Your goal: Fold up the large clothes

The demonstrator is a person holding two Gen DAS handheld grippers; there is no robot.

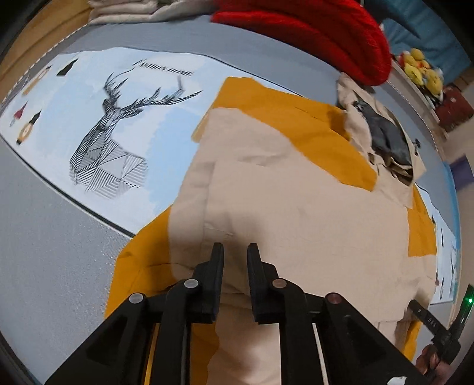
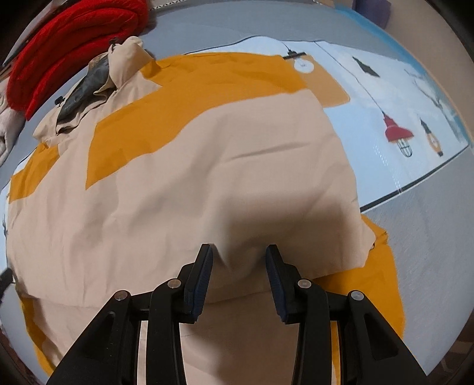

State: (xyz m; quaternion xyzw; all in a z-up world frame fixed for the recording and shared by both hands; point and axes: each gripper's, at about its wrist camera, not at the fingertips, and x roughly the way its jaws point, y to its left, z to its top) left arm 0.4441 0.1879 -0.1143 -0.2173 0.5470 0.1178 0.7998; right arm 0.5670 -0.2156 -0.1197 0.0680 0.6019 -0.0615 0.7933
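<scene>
Beige and mustard jacket (image 1: pixel 296 192) (image 2: pixel 207 165) spread flat over a pale blue printed sheet (image 1: pixel 124 124) (image 2: pixel 385 97) on a grey bed. Left gripper (image 1: pixel 235 251) low over the beige cloth, jaws narrowly apart, nothing between. Right gripper (image 2: pixel 239 251) jaws wide, a beige fold bunched between. Red knit (image 1: pixel 311 32) (image 2: pixel 68 44) just beyond the collar.

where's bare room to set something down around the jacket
Free: the grey cover left of the jacket, the deer print beyond it, and the lamp print on the right. Crowded: the far edge, with the red knit and folded beige cloth.
</scene>
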